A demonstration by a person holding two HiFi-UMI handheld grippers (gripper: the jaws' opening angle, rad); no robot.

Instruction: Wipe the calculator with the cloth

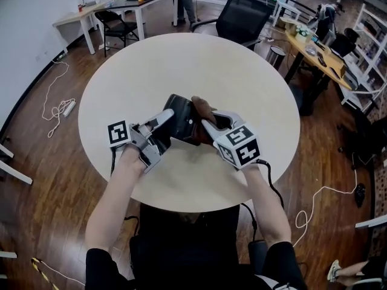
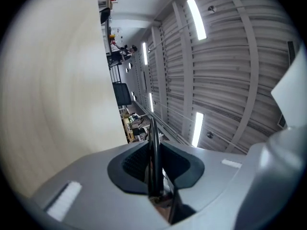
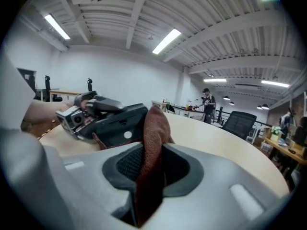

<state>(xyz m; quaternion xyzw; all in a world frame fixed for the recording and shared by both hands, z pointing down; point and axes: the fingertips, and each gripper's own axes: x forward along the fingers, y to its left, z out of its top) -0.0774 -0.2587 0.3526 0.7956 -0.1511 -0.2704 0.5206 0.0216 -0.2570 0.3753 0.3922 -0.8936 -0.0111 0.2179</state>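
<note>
One round surface (image 1: 181,65) is in view, and over it two grippers, the left gripper (image 1: 164,121) and the right gripper (image 1: 207,125), each with one marker cube, so two cubes in all. Between them there is one calculator (image 1: 183,117) and one cloth (image 1: 202,106). Farther back there are two black chairs, an office chair (image 1: 242,17) and a plain chair (image 1: 115,24), and two standing people, one person (image 1: 184,2) at the top and another person (image 1: 326,18) at the right.

An open-plan office: desks (image 1: 311,52), a black swivel chair (image 1: 243,16), shelving (image 1: 370,32) and ceiling strip lights (image 3: 165,40).
</note>
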